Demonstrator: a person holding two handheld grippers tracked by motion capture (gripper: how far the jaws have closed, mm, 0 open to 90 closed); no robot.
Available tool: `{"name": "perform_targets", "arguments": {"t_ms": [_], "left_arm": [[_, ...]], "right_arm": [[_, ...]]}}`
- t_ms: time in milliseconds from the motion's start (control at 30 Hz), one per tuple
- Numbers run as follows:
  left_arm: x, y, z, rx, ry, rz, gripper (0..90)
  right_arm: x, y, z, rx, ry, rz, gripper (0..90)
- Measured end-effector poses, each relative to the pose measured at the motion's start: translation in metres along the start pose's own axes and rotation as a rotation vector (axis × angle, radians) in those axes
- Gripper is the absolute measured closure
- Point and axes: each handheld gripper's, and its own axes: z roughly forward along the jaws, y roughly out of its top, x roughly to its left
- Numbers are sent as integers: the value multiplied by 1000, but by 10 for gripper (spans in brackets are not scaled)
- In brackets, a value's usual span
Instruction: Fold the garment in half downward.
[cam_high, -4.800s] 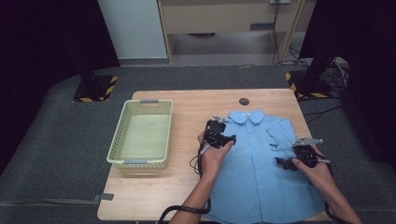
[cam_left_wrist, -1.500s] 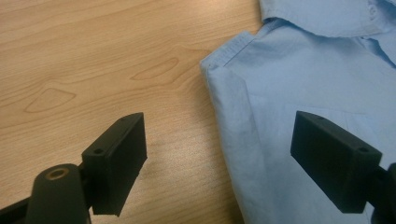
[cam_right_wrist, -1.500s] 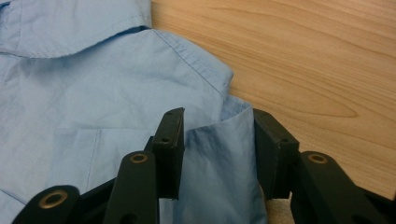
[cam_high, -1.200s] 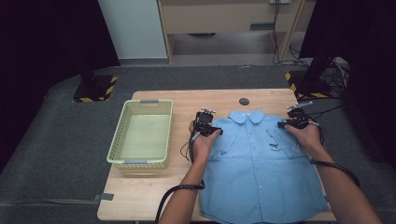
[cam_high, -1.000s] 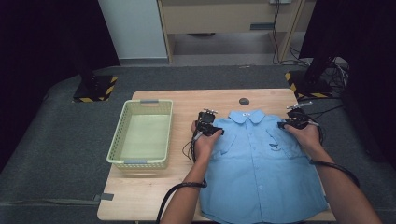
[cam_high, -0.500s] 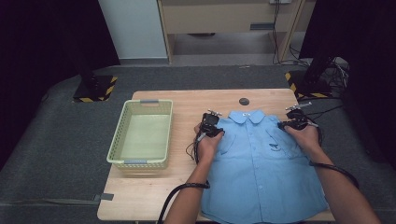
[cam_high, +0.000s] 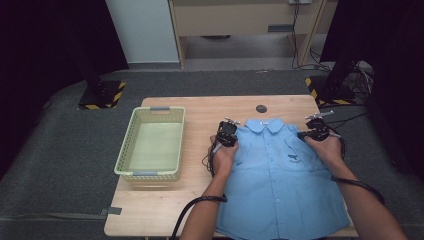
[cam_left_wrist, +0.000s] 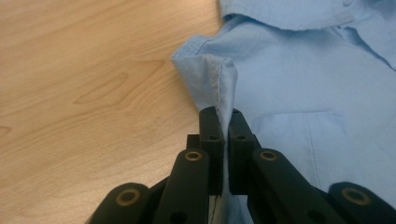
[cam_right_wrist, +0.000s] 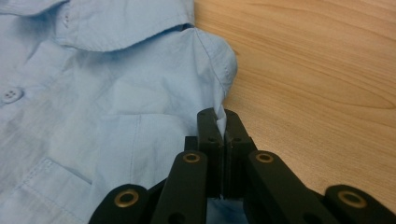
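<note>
A light blue shirt (cam_high: 282, 175) lies flat and buttoned on the wooden table (cam_high: 200, 112), collar toward the far edge. My left gripper (cam_high: 227, 134) sits at the shirt's left shoulder; its jaws have just been closing and now pinch a fold of the shoulder edge (cam_left_wrist: 224, 88). At the right shoulder my right gripper (cam_high: 317, 131) has also just been closing, and its jaws clamp the cloth at the shoulder seam (cam_right_wrist: 219, 79). The shirt collar (cam_left_wrist: 299, 11) lies just beyond both grips.
A pale green plastic basket (cam_high: 152, 145) stands on the left part of the table. A small dark round disc (cam_high: 261, 108) lies near the far edge beyond the collar. Bare wood stretches between basket and shirt. Cables trail from both grippers along the forearms.
Both hands slid slightly inward onto the shirt's shoulders and the jaws closed on the fabric. Far earlier, the hands were lower on the shirt.
</note>
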Motion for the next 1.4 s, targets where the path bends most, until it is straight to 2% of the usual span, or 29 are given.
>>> {"name": "perform_targets", "arguments": {"t_ms": [400, 700, 967, 1133, 1400], "left_arm": [[5, 16, -25, -61, -13, -11, 890], [11, 21, -44, -84, 3, 2, 892], [13, 25, -56, -94, 20, 26, 892], [17, 25, -58, -94, 27, 20, 893], [16, 27, -61, -107, 28, 24, 893]], "right_arm": [[7, 13, -31, -50, 3, -18, 893], [8, 16, -47, -78, 4, -8, 894], [11, 21, -55, -88, 4, -9, 895], [10, 23, -56, -82, 3, -4, 895], [11, 25, -57, -81, 0, -11, 896]]}}
